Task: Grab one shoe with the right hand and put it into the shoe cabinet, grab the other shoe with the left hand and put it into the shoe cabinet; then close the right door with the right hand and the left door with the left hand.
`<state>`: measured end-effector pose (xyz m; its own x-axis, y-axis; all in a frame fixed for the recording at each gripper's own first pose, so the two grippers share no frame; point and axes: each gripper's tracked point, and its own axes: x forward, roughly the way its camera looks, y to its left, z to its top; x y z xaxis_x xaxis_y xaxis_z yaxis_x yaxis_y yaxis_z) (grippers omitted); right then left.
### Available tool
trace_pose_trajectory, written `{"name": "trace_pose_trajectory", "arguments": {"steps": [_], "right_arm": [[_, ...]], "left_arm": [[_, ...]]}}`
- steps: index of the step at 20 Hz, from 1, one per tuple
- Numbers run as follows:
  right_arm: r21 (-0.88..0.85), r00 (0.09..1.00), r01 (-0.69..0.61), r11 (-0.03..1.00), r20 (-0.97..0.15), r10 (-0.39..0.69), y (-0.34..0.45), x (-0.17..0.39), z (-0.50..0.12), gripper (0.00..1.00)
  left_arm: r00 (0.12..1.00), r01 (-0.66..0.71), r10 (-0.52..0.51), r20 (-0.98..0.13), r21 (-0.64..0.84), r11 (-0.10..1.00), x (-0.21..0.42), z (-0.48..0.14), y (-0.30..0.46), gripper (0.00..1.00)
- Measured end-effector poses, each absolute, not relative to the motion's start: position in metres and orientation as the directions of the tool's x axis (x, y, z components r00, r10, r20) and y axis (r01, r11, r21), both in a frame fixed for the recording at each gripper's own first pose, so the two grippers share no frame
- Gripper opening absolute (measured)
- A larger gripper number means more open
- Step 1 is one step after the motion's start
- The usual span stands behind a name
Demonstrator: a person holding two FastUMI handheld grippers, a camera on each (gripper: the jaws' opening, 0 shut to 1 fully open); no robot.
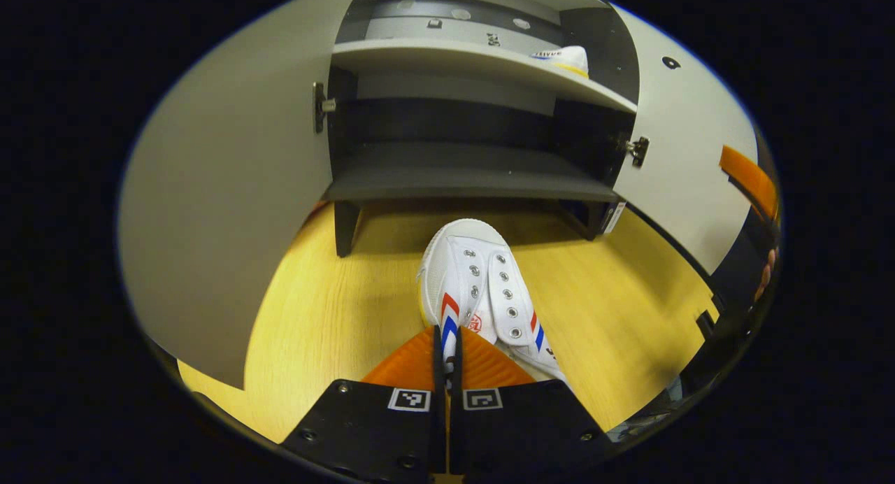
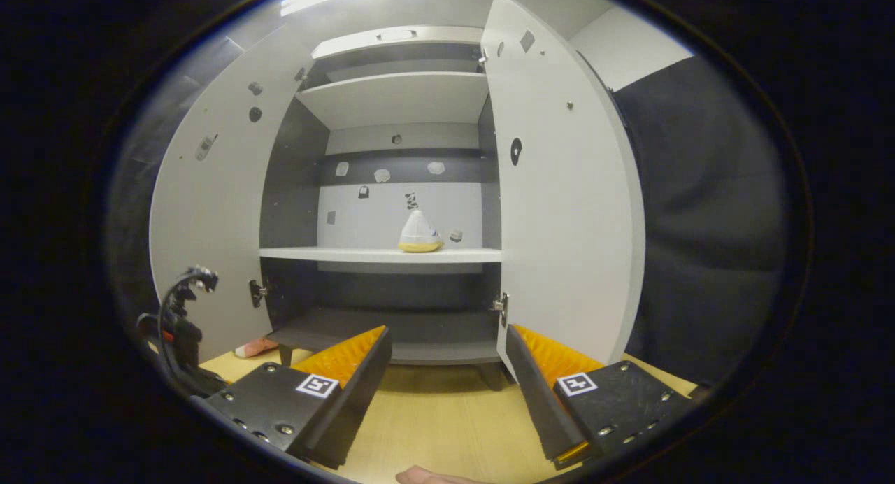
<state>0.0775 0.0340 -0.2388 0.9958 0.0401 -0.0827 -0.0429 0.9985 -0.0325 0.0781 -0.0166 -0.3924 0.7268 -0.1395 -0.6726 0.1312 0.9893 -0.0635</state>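
Observation:
A white shoe (image 1: 475,288) with red and blue stripes lies on the wooden floor (image 1: 335,309) in front of the open shoe cabinet (image 1: 461,183), toe toward it. My left gripper (image 1: 447,338) is shut on the rim of the shoe's near end. A second white shoe (image 1: 565,59) sits on the cabinet's middle shelf (image 1: 454,54), toward its right side; in the right gripper view this shoe (image 2: 419,233) stands on the shelf (image 2: 381,255). My right gripper (image 2: 447,375) is open and holds nothing, low in front of the cabinet.
Both doors stand wide open: the left door (image 1: 224,211) and the right door (image 1: 689,155), also the left door (image 2: 210,211) and the right door (image 2: 566,204). The bottom shelf (image 1: 468,180) is bare. A cabled device (image 2: 178,323) is at the far left.

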Motion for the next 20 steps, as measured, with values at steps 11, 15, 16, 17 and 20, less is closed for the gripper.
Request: {"name": "trace_pose_trajectory", "arguments": {"steps": [11,15,16,17,20], "right_arm": [[-0.018,0.996,-0.061,0.998,-0.063,0.06,0.026,0.063,-0.235,0.98],[0.007,0.997,-0.051,0.999,-0.062,0.052,0.017,0.067,-0.241,0.98],[0.007,0.997,-0.046,0.999,-0.068,0.047,0.014,0.068,-0.244,0.98],[0.009,0.997,-0.04,0.999,-0.069,0.041,0.011,0.068,-0.245,0.98],[0.024,0.997,-0.037,0.999,-0.062,0.038,0.004,0.068,-0.242,0.98]], "left_arm": [[0.886,0.153,-0.165,-0.433,-0.063,0.986,0.135,-0.233,-0.039,0.02],[0.951,0.138,-0.124,-0.285,0.03,0.99,0.177,-0.157,-0.042,0.02],[0.959,0.136,-0.123,-0.254,0.033,0.99,0.187,-0.142,-0.047,0.02],[0.962,0.136,-0.131,-0.241,0.005,0.991,0.196,-0.129,-0.053,0.02],[0.969,0.122,-0.137,-0.207,-0.084,0.989,0.227,-0.097,-0.061,0.02]]}}
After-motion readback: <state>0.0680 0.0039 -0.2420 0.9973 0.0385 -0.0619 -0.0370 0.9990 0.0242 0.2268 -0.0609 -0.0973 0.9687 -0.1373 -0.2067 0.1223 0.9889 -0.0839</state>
